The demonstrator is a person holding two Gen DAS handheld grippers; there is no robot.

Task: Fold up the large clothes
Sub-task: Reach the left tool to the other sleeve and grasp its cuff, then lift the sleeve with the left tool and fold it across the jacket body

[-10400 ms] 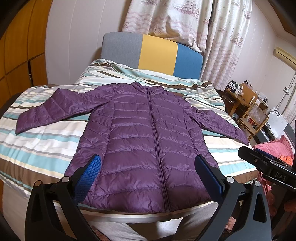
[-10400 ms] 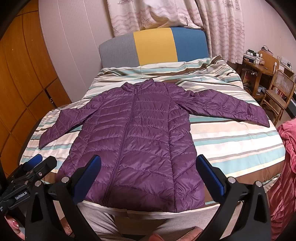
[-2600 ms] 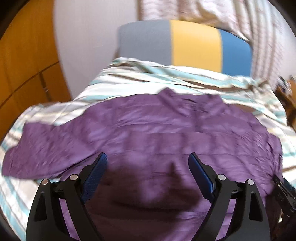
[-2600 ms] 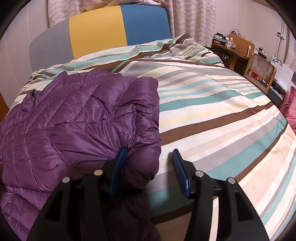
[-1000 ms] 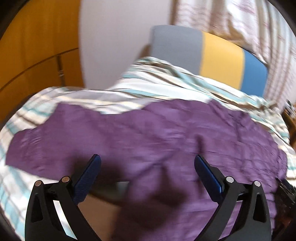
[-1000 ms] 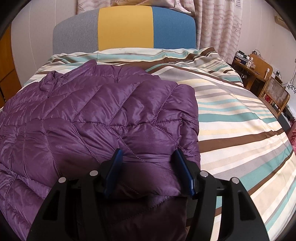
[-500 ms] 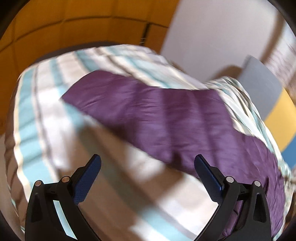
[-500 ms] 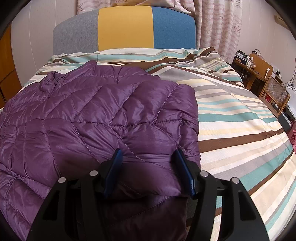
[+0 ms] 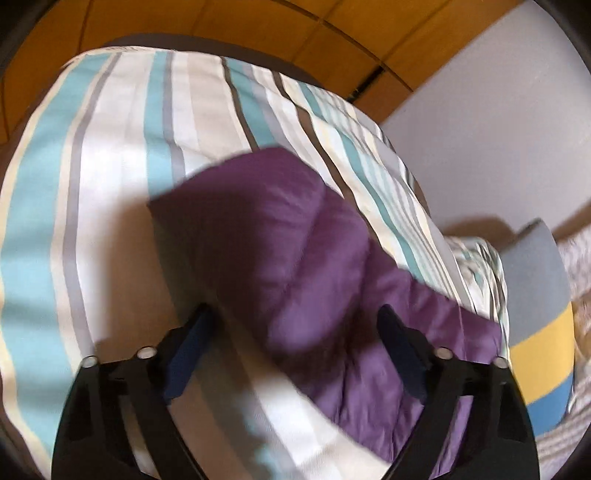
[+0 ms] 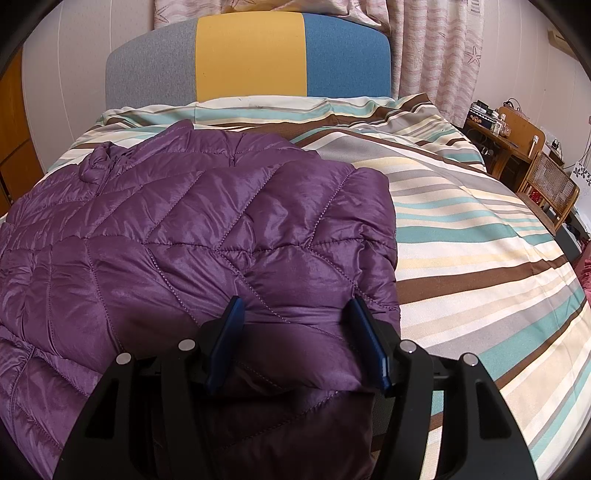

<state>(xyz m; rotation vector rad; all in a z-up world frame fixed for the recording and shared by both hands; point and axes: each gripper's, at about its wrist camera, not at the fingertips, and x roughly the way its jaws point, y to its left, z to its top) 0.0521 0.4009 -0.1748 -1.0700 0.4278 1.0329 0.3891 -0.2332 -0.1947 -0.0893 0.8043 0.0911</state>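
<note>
- Left wrist: left gripper [image 9: 295, 339] closing over the jacket's sleeve [image 9: 280, 236], pads not yet pressing it; sleeve runs from 10 to 4 o'clock across the striped bed [image 9: 110, 184].
- Right wrist: right gripper [image 10: 295, 339] clamps the folded jacket [image 10: 177, 229], which fills the left side, 9 o'clock.

We see a bed under a striped cover [image 10: 461, 236] of cream, teal and brown, its headboard [image 10: 247, 55] grey, yellow and blue against a pale wall [image 10: 62, 70]. Patterned curtains [image 10: 436, 48] hang behind; a wooden desk [image 10: 517, 136] and cane-backed chair [image 10: 550, 184] stand right, orange wooden panels [image 9: 229, 33] left
</note>
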